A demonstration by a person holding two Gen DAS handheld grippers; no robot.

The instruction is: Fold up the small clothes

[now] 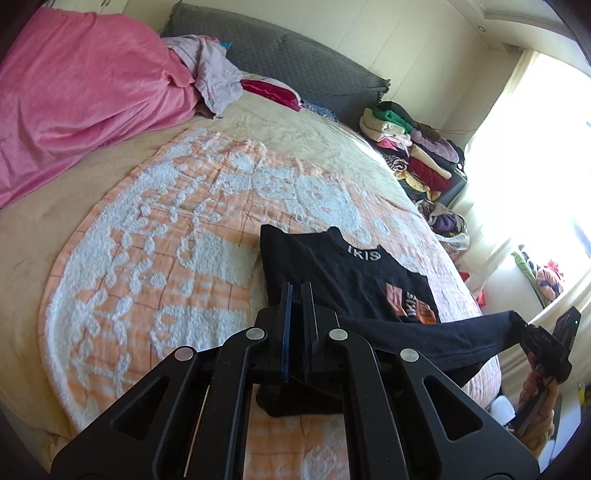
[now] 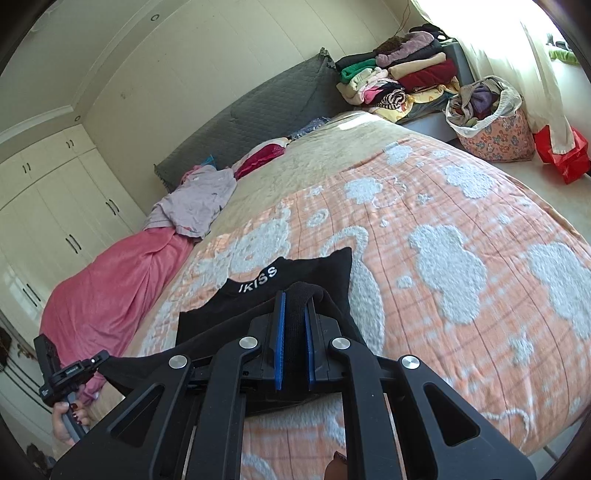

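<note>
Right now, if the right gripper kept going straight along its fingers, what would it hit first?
Probably the black shirt it already clamps, lying just ahead of the right gripper, then the orange patterned blanket; depth is uncertain.

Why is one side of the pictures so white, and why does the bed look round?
In the left wrist view, sunlight through the window washes the right side out to white; in the right wrist view the same glare sits on the curtain at the top right. Both fisheye lenses bend the bed into a dome, and dark corners frame each view.

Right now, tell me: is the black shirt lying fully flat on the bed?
No: the black shirt is lifted at its near edge, clamped in the right gripper.
</note>
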